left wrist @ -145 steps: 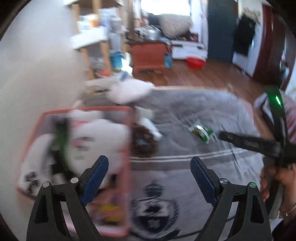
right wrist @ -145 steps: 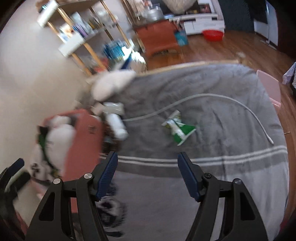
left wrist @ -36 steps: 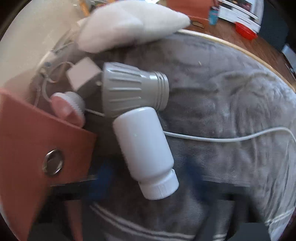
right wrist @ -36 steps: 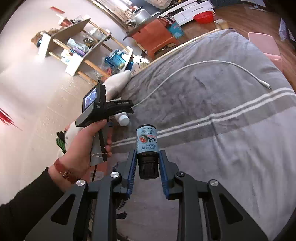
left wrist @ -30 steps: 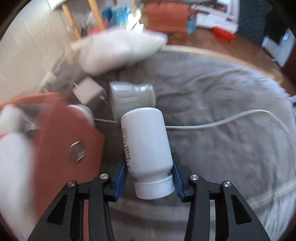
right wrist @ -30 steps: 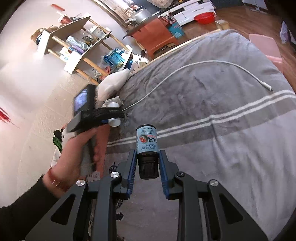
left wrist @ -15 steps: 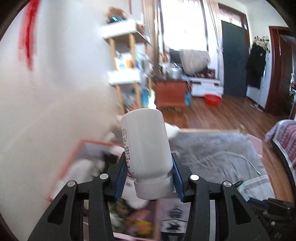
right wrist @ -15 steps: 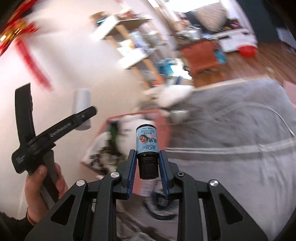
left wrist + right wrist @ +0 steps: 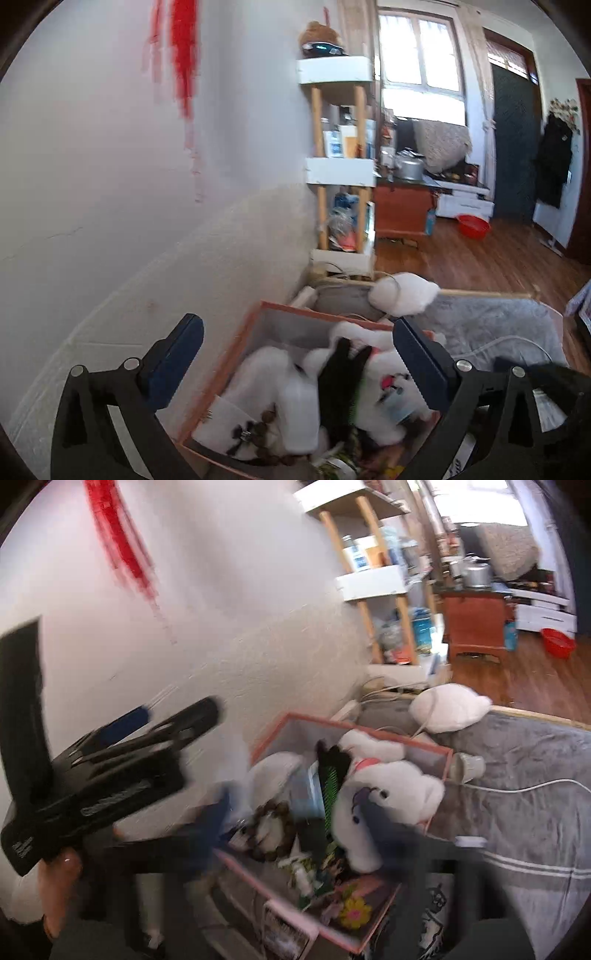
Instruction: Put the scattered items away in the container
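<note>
Over the pink box by the wall, both claws are opening and nothing sits between the jaws of either! The left gripper hangs above the pile with its blue pads spread wide; the right gripper is a blur, but its jaws stand apart and bare too.

Half a second back the left claw clamped a white bottle and the right pinched a small dark bottle with a blue label. Now a white bottle lies smeared among the plush toys, and a blurred blue-labelled shape, likely that small bottle, lies beside it. Drop made, I'd judge.

Next up? A grey cap lies just outside the box on the grey blanket, close to a white cable. That cap looks light, stiff and smooth plastic: squeeze across its ribbed sides. The cable is limp and will trail, so pinch it mid-length.
</note>
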`<state>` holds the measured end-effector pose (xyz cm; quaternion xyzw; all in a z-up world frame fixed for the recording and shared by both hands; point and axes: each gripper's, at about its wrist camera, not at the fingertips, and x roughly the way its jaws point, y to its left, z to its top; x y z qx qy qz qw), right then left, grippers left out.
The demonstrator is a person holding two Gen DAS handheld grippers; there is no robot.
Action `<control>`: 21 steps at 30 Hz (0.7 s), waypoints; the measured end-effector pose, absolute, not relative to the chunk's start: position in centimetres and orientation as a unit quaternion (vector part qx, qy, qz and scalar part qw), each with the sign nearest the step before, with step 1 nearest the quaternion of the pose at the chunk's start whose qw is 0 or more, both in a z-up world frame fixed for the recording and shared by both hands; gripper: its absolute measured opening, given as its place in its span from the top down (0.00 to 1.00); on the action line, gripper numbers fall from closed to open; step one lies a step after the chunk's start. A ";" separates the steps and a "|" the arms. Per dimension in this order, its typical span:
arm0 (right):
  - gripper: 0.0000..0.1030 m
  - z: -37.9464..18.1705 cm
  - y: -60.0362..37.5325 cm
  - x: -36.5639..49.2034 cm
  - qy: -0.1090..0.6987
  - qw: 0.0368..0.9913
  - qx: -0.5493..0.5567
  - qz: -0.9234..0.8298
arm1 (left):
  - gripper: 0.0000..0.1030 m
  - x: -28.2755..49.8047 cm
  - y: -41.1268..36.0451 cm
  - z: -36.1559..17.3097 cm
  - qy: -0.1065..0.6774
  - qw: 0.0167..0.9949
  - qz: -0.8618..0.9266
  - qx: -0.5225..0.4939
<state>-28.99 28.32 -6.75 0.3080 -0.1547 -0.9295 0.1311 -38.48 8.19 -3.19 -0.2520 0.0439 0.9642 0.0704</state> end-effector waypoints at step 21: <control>0.14 -12.0 51.3 -10.4 -0.373 -0.008 0.234 -0.898 | 0.00 -36.4 32.4 -8.8 0.113 0.185 0.908 -0.360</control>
